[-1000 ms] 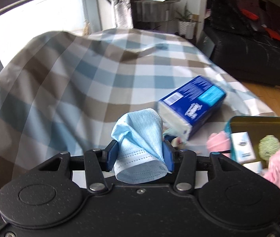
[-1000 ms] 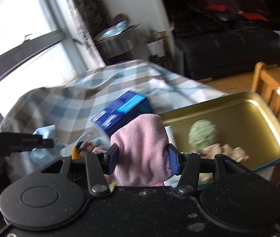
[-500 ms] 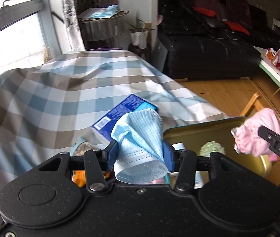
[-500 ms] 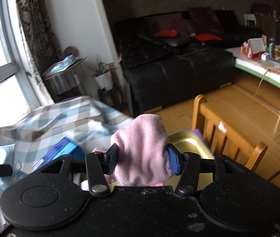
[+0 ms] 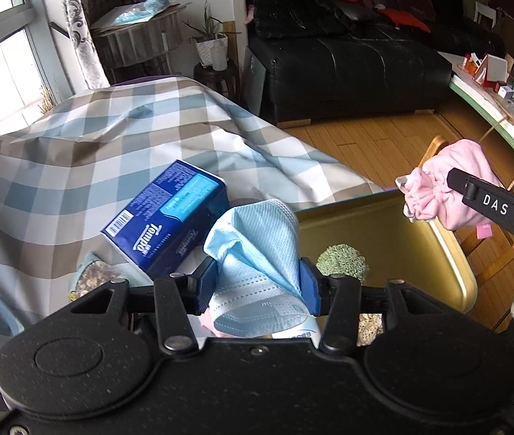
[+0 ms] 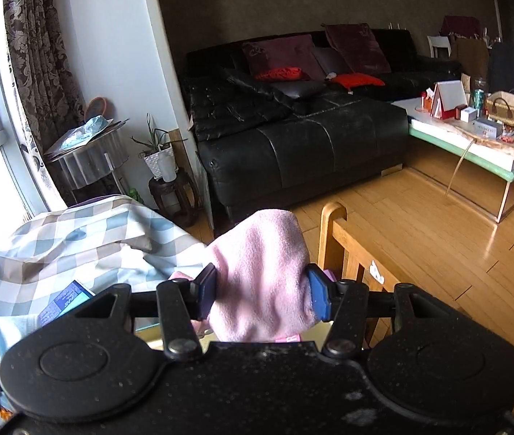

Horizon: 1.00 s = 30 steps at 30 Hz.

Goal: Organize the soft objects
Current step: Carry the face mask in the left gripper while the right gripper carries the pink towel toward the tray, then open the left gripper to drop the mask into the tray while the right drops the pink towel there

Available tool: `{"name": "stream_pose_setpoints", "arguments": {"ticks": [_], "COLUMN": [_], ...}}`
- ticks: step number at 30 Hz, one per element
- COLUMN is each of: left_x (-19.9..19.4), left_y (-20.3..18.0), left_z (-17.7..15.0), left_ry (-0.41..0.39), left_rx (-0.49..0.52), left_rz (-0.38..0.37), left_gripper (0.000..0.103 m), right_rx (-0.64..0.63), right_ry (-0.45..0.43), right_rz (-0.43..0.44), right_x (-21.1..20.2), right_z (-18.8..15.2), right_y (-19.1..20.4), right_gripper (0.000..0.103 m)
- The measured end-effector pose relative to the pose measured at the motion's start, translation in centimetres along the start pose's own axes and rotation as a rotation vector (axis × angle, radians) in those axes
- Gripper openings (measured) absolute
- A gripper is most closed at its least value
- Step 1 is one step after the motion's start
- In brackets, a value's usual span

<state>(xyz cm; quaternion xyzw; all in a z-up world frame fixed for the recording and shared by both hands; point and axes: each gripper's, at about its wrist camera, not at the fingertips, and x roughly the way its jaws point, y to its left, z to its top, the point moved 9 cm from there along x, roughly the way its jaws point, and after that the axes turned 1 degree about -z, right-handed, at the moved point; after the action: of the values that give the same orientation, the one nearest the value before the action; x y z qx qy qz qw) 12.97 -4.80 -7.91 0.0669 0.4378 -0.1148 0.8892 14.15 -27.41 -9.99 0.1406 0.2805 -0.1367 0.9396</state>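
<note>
The left claw (image 5: 258, 284) is clamped on a crumpled pale-blue pleated face mask (image 5: 257, 253), held just above the near edge of a gold-coloured rectangular metal tin (image 5: 452, 250), while the right claw (image 6: 262, 291) is clamped on a bunched pink fleece cloth (image 6: 262, 272), which in the left view hangs over the tin's far right corner. Both soft things appear to be in transit to the tin, so the step in hand looks like carrying and dropping them in. The next move probably calls for lowering each claw over the tin's bare floor and parting the jaws one at a time, so the two do not collide. Inside the tin already sits a fuzzy green pompom-like ball (image 5: 342, 262). A dark-blue pack of tissues (image 5: 168, 221) lies tilted on the checked blue-and-brown cloth (image 5: 75, 152) covering the counter, just beside the tin, and a wooden chair (image 6: 347, 250) stands close behind it.
</note>
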Motion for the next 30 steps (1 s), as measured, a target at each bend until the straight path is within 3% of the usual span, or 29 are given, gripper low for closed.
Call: {"name": "stream_pose_setpoints", "arguments": {"ticks": [5, 7, 26, 30], "left_x": [1.6, 2.2, 6.3, 6.5], "left_y": [-1.2, -1.6, -2.7, -2.6], "left_z": [-0.2, -0.2, 2.1, 2.5], "left_ry": [0.039, 0.058, 0.114, 0.105], "left_rx": [0.001, -0.003, -0.055, -0.063], "left_rz": [-0.003, -0.002, -0.025, -0.025], "left_gripper": [0.048, 0.048, 0.048, 0.061], "right_rx": [0.006, 0.046, 0.030, 0.029], "right_ry": [0.093, 0.112, 0.158, 0.158], "right_rz": [-0.055, -0.040, -0.035, -0.039], "right_x": [1.6, 2.0, 2.8, 2.7], "right_z": [-1.9, -1.9, -2.7, -2.6], "right_y": [-1.6, -2.2, -1.2, -1.4], "right_gripper": [0.051, 0.051, 0.051, 0.051]}}
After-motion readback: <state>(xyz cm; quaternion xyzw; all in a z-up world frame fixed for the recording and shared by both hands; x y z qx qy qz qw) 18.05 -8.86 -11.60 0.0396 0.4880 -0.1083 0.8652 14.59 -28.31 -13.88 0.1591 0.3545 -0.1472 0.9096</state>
